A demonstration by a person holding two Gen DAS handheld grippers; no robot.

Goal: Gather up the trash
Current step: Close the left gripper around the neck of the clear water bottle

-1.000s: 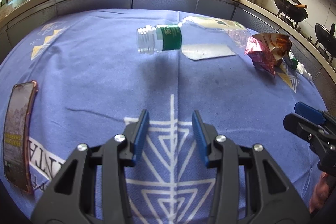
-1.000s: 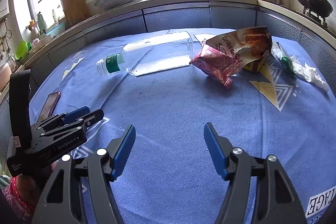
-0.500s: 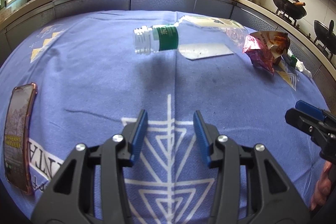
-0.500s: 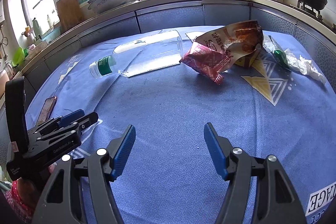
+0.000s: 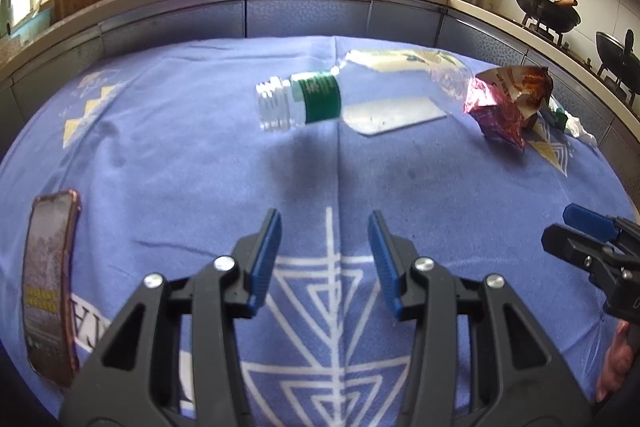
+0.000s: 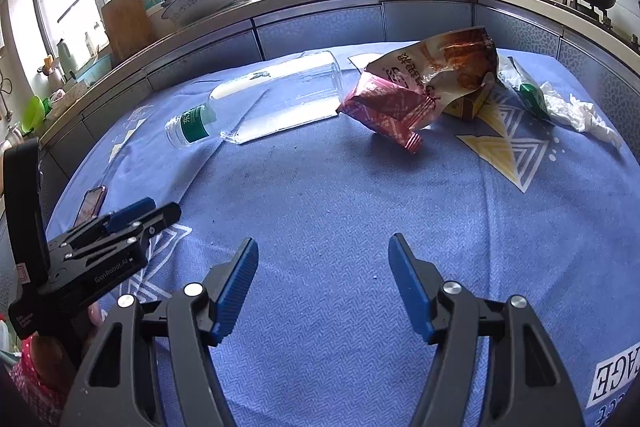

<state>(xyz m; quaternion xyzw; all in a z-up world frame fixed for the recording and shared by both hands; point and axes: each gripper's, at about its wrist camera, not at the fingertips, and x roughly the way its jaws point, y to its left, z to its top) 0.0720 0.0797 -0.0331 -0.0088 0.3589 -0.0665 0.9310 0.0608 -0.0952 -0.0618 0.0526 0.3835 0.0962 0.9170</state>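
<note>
A clear plastic bottle [image 5: 360, 95] [image 6: 260, 99] with a green label and no cap lies on its side on the blue tablecloth [image 5: 200, 163], its neck toward my left gripper. Right of it sit crumpled snack bags [image 5: 508, 103] [image 6: 420, 83], red and brown. A green-and-white plastic wrapper [image 6: 556, 103] lies farther right. My left gripper [image 5: 323, 227] hovers open over the cloth, short of the bottle, with nothing between its blue pads. My right gripper [image 6: 322, 251] is open wider and empty, well short of the snack bags. Each gripper shows at the edge of the other's view.
A phone [image 5: 50, 283] lies on the cloth at the left edge. A kitchen counter [image 6: 320, 7] runs behind the table with a bowl, a cutting board, bottles and woks on a stove. A person's hand [image 5: 612, 359] holds the right gripper's handle.
Both views have tipped slightly, so the bottle and bags sit a little lower and nearer the middle. The trash has not moved and both grippers stay open and empty.
</note>
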